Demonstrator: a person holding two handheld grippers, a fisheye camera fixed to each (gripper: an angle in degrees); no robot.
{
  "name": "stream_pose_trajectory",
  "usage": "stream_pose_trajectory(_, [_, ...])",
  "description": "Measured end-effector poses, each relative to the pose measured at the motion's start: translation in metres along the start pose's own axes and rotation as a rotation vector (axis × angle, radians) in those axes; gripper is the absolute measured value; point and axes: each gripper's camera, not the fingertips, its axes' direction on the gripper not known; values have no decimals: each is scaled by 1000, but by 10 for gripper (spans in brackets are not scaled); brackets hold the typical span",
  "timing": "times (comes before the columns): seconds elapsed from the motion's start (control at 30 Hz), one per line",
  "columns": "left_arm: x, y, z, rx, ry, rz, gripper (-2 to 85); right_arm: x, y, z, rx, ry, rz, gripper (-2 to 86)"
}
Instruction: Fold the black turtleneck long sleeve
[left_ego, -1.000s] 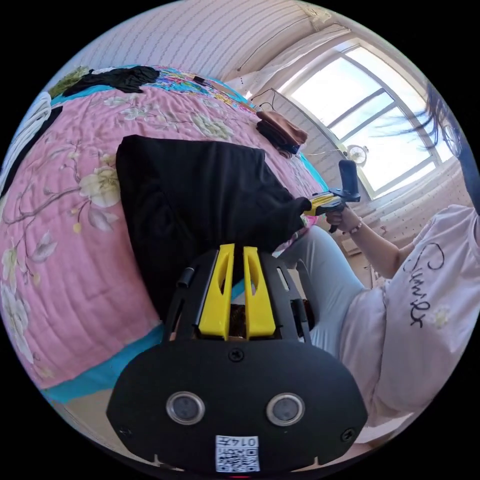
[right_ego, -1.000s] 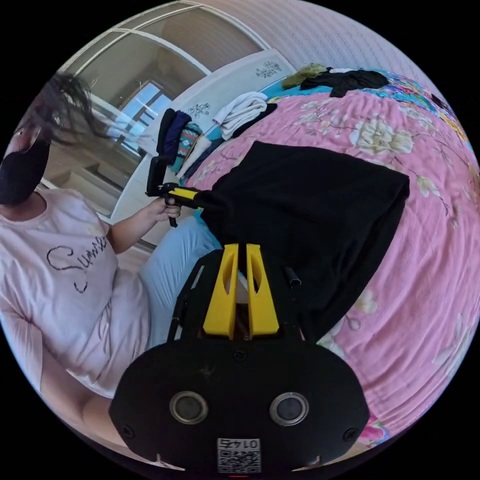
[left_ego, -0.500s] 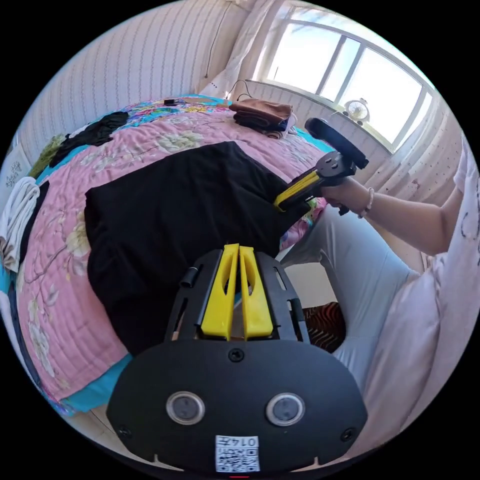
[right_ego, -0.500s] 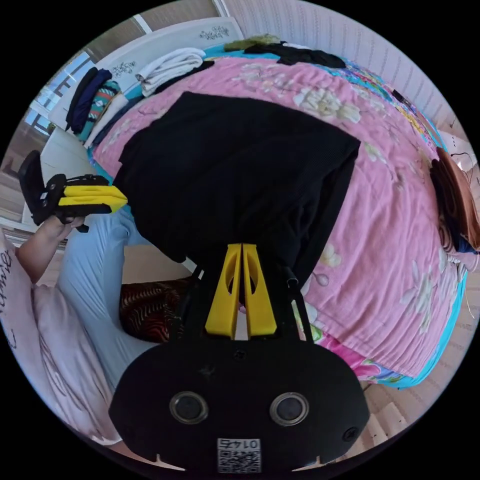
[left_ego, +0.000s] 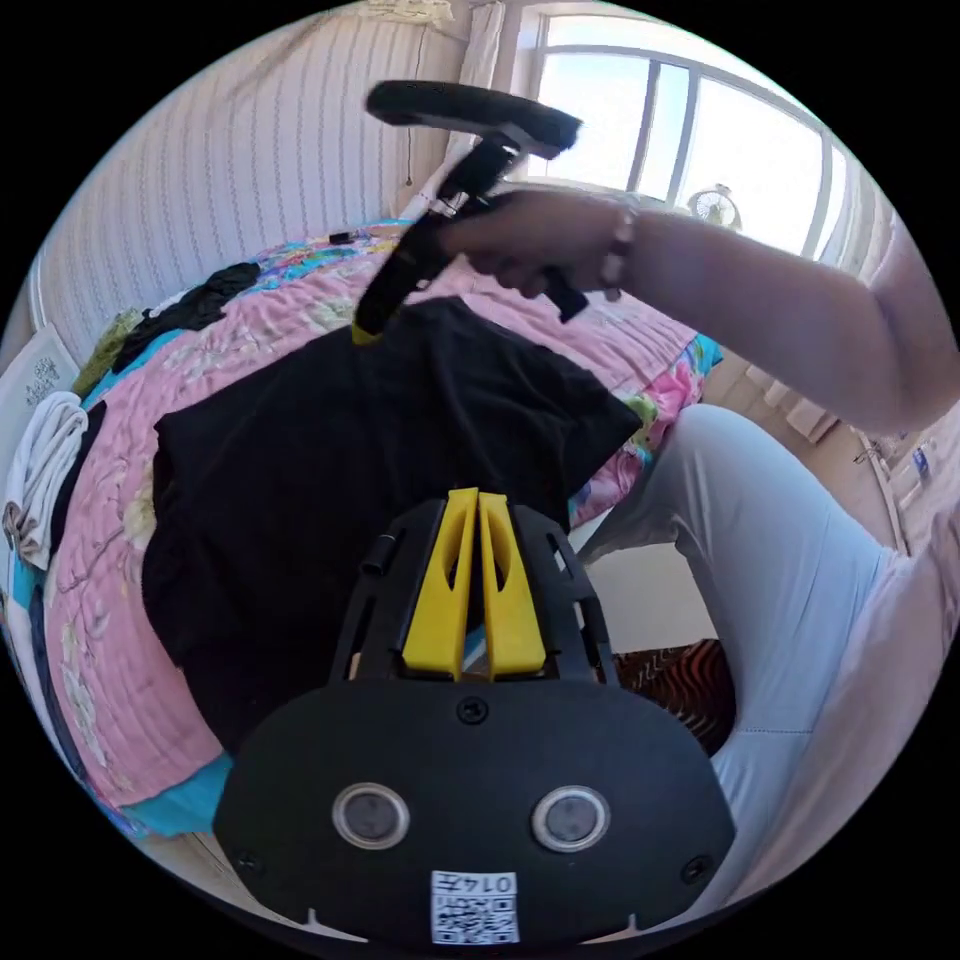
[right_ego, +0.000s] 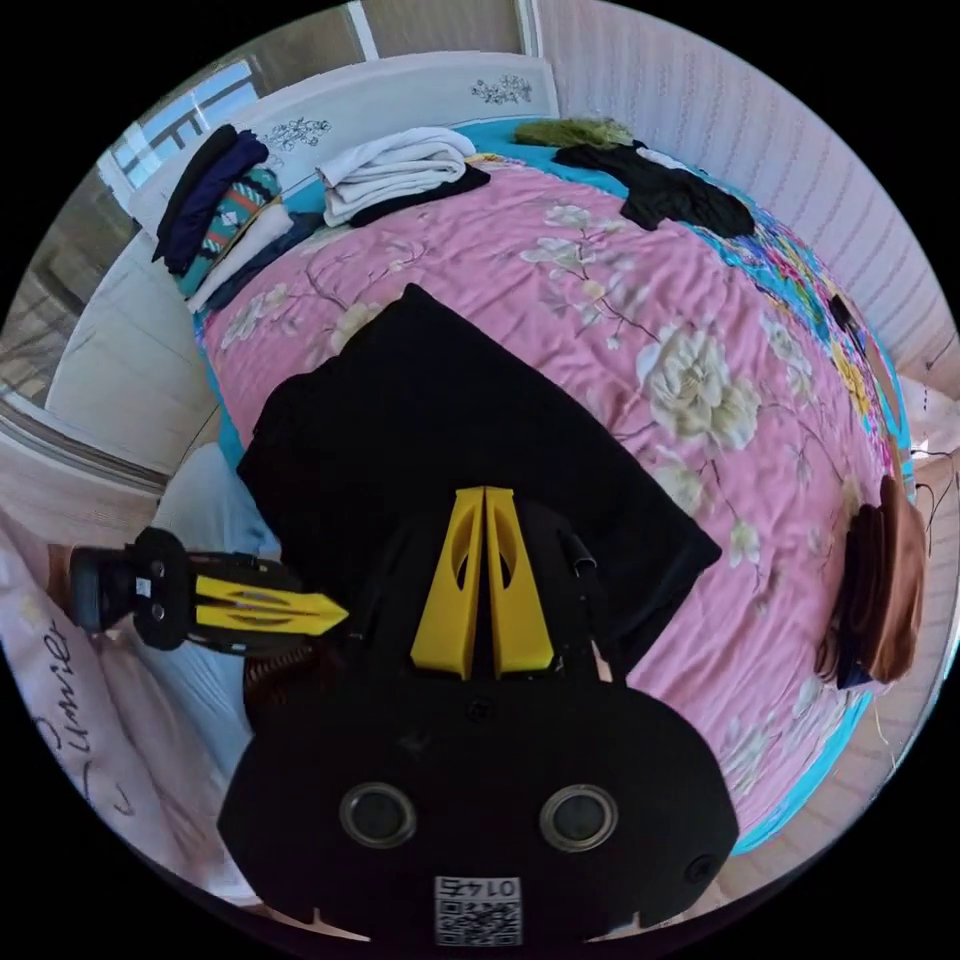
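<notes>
The black turtleneck (left_ego: 330, 450) lies folded into a rough rectangle on the pink flowered quilt (left_ego: 100, 520), its near edge at the bed's side. My left gripper (left_ego: 476, 497) is shut just short of that near edge, with no cloth between the jaws. In the right gripper view the left gripper (right_ego: 335, 610) shows beside the turtleneck (right_ego: 450, 420), jaws together and bare. A hand holds my right gripper (left_ego: 366, 330) above the garment's far part, tip pointing down. My right gripper (right_ego: 485, 495) hangs over the cloth with its jaws pressed together.
Folded white clothes (right_ego: 395, 170) and a dark stack (right_ego: 220, 210) sit by the headboard. Loose dark clothes (right_ego: 680, 195) lie at the far side, a brown pile (right_ego: 885, 590) at the quilt's (right_ego: 650, 300) edge. The person's leg (left_ego: 760, 540) stands against the bed's side.
The right gripper left the garment's near corner and rose over its far part. The cloth that was held up and hanging now rests flat on the quilt. The left gripper stayed shut.
</notes>
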Motion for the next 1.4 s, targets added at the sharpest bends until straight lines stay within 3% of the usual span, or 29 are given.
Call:
stream_pose_trajectory(0.1, [16,15,-2,91,-45,59,-10,12,-31,70,-154,-28,40,-6])
stream_pose_trajectory(0.13, [17,13,-4,77,-40,58,-10,23,-31,69,-79,-87,101,-7])
stream_pose_trajectory(0.23, [27,11,-24,121,-29,65,-10,40,-37,61,-201,-210,93,-6])
stream_pose_trajectory(0.3, [40,15,-39,215,-74,95,-10,45,-41,46,-209,-173,57,-6])
stream_pose_trajectory(0.37, [47,17,-30,166,-75,110,-10,53,-45,37,-121,-114,77,-5])
stream_pose_trajectory(0.43, [52,22,-3,36,-33,112,-9,60,-48,62,-172,-116,89,-5])
stream_pose_trajectory(0.53, [55,24,-6,44,4,100,-9,78,-35,80,-123,-194,168,-6])
stream_pose_trajectory(0.7, [65,19,-36,185,-7,88,9,100,48,20,150,-233,171,0])
stream_pose_trajectory(0.77, [71,13,-41,226,20,106,60,112,123,-10,250,-208,240,7])
stream_pose_trajectory(0.9, [87,-9,-31,223,64,135,170,132,235,-19,234,-158,463,81])
stream_pose_trajectory(0.97, [96,-19,-24,211,78,175,180,145,292,-3,147,-234,594,136])
stream_pose_trajectory(1.1, [112,-39,-12,198,43,235,202,148,336,33,120,-469,660,129])
stream_pose_trajectory(1.2, [117,-54,-5,167,45,271,207,148,346,50,109,-507,678,53])
stream_pose_trajectory(1.4, [121,-79,-2,103,4,274,165,152,343,23,309,-719,527,17])
